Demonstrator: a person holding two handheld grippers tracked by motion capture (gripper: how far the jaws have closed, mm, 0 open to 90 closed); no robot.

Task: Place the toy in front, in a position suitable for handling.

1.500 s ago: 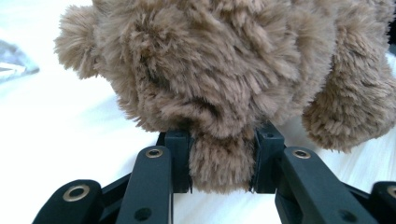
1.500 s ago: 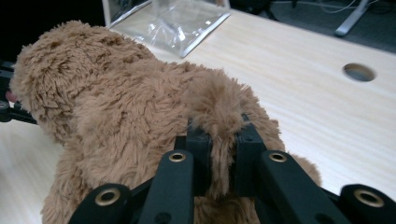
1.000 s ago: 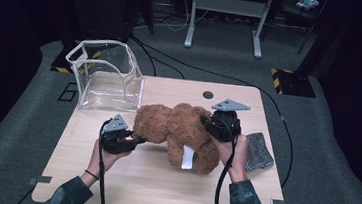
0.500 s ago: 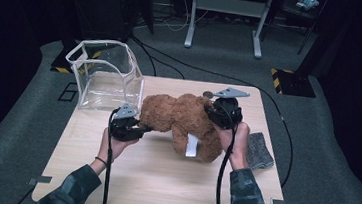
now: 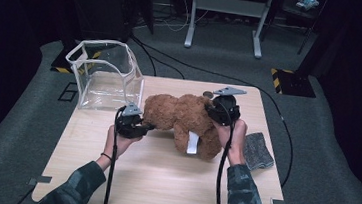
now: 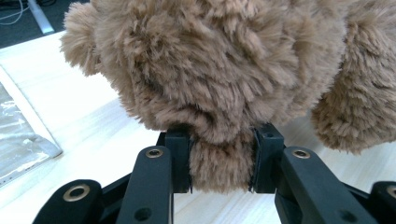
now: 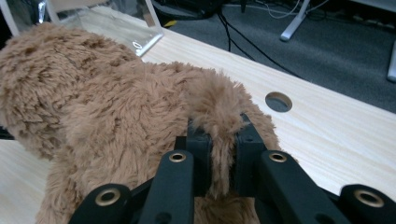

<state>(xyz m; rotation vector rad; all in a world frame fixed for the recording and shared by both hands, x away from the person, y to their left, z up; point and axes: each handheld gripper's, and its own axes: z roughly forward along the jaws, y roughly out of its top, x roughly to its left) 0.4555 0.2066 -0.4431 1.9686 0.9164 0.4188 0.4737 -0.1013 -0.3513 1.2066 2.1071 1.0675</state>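
A: Left gripper (image 6: 219,163), nearest the person: clamped on a plush limb of the brown teddy bear (image 5: 187,122), fur bulging between the two black pads. Right gripper (image 7: 219,158): pinched tight on a thin tuft of fur at the bear's other end.

B: Both grips secured, then. Position of the bear?

A: Stretched across the middle of the wooden table (image 5: 161,180), between the two grippers; whether resting on the wood or just raised, cannot tell. White label hanging at the near side of the bear.

B: Beyond the bear?

A: Clear plastic box (image 5: 104,74), just behind and to the left of the bear, open at the top, nothing visible inside. Seen close beside the bear's head in the right gripper view, a box corner (image 7: 149,35).

B: To the right of the bear?

A: Grey cloth (image 5: 257,150), near the bear, untouched.

B: Progress, as a judgement?

A: Grasping stage complete: two-handed hold established. Likely remaining: carrying the bear over to the box, lowering it through the opening, releasing both grips. Bear wholly outside the box so far; roughly early to middle of the work.
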